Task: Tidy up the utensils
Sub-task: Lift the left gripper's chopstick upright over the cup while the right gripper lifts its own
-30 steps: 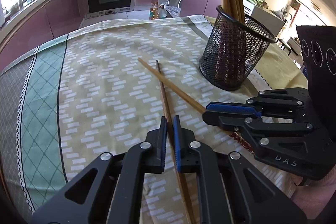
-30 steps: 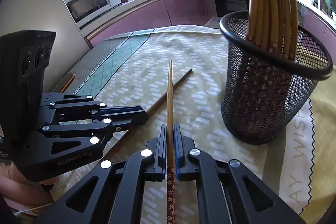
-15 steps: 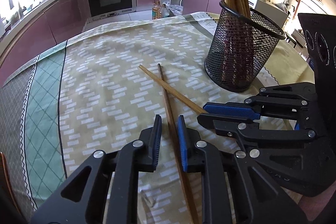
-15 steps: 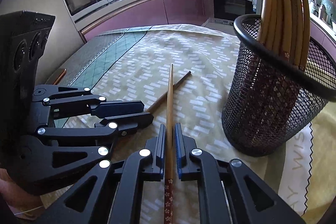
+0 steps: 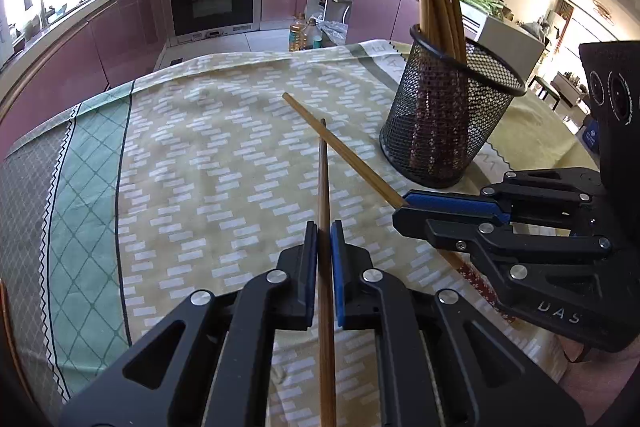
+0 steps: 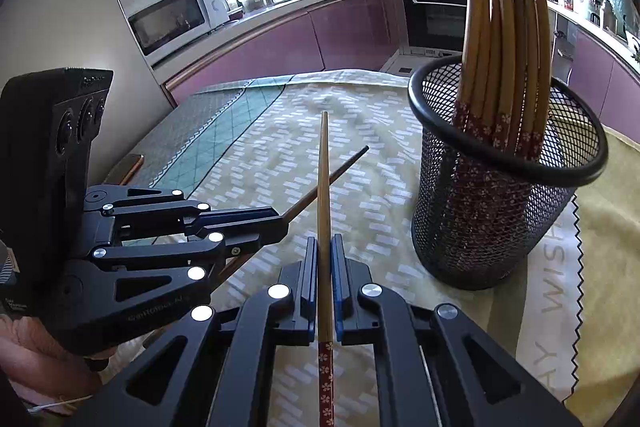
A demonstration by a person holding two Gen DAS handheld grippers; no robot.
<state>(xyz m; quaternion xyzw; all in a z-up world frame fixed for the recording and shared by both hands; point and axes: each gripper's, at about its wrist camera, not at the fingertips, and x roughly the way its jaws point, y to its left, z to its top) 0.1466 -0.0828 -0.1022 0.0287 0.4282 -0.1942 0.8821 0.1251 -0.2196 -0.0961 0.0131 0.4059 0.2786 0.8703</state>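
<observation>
Left wrist view: left hand-held gripper (image 5: 324,227) pinches a dark brown wooden chopstick (image 5: 322,163); right hand-held gripper (image 6: 325,241) pinches a paler one (image 6: 323,163) (crossing above the table). Tips could snag the black mesh holder's (image 6: 496,219) rim.

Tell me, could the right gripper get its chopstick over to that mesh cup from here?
Probably yes: the right gripper is shut on its chopstick, and only bare tablecloth lies between it and the mesh cup.
</observation>
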